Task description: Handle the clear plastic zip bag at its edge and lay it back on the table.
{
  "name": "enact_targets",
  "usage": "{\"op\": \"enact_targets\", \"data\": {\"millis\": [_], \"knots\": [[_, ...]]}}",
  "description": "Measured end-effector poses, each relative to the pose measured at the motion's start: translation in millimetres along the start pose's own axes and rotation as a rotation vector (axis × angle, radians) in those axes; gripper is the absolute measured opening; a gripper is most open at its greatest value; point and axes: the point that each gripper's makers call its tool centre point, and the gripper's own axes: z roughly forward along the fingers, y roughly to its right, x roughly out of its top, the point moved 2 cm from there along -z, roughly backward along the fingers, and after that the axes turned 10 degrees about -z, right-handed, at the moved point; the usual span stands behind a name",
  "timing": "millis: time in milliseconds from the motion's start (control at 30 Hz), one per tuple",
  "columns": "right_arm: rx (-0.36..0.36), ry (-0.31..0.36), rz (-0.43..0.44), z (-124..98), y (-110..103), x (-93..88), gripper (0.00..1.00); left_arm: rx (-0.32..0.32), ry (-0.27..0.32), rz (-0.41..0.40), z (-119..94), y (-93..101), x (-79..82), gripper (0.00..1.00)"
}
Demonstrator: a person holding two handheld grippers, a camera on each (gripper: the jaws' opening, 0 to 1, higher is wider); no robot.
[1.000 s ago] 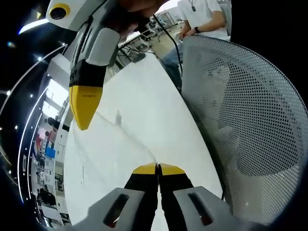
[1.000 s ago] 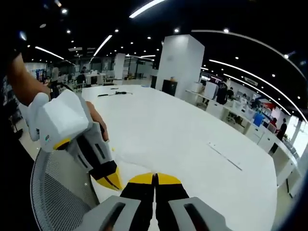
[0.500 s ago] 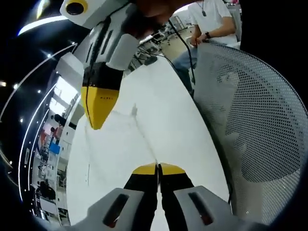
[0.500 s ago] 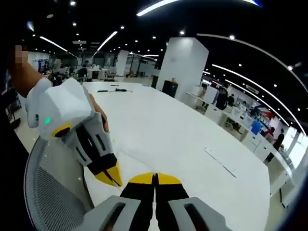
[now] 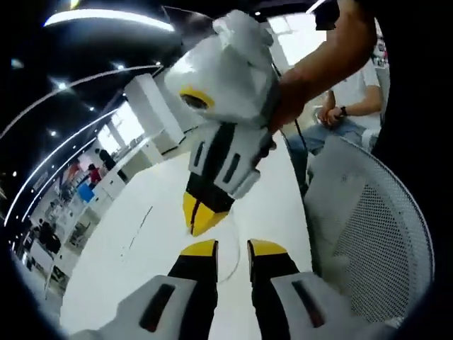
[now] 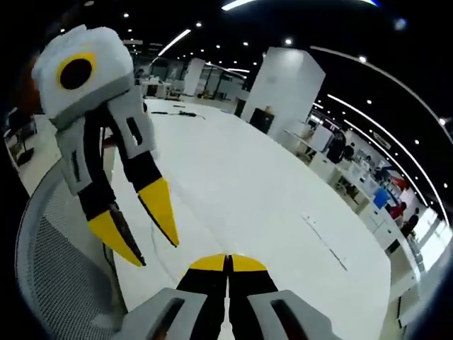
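Left gripper [image 5: 233, 249] is seen at the bottom of its own view with the jaws parted, a gap of white table [image 5: 127, 262] being shown between the yellow tips. Within that gap and just beyond it, a faint curved line is made out, taken to be the edge of the bag [image 5: 228, 273]; the film is clear and flat against the table, so its full outline cannot be traced. Right gripper [image 5: 202, 216] is seen just past the left tips, pointed down at the same spot, jaws pressed together. In the right gripper view the right gripper [image 6: 226, 263] is shown with its jaws closed, tip against tip; whether the bag's edge is nipped between them cannot be told. Just left of them, the left gripper [image 6: 158, 255] is seen from the side, jaws apart, tips held close over the table [image 6: 269, 198]. A faint line of the bag [image 6: 166, 273] is made out below those tips, between the two tools. Beside the table edge a mesh chair back [image 5: 382, 234] is seen, and again in the right gripper view [image 6: 56, 269]. The right gripper is held by a hand [image 5: 322, 67] on a bare forearm. Farther off, a seated person [image 5: 354, 99] is seen past the chair. At the table's far end cables [image 6: 177, 113] are laid, and a white pillar [image 6: 283, 85] is seen beyond.
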Motion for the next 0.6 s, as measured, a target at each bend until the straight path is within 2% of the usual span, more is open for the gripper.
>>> {"op": "enact_targets", "data": {"millis": [133,267,467,600], "knots": [[0.009,-0.010,-0.014,7.7,-1.1,-3.2,0.00,0.068,0.022,-0.107,-21.9,-11.7,-5.2,0.23],[0.014,-0.021,-0.021,13.7,-1.0,-7.2,0.00,0.113,0.032,-0.177,-38.8,-21.4,-13.2,0.26],[0.016,-0.041,-0.033,24.2,-3.3,-15.1,0.00,0.148,0.012,-0.215,-50.4,-26.4,-28.5,0.33],[0.001,-0.069,-0.038,26.9,-4.2,-19.8,0.00,0.160,0.013,-0.242,-56.9,-26.4,-35.6,0.34]]}}
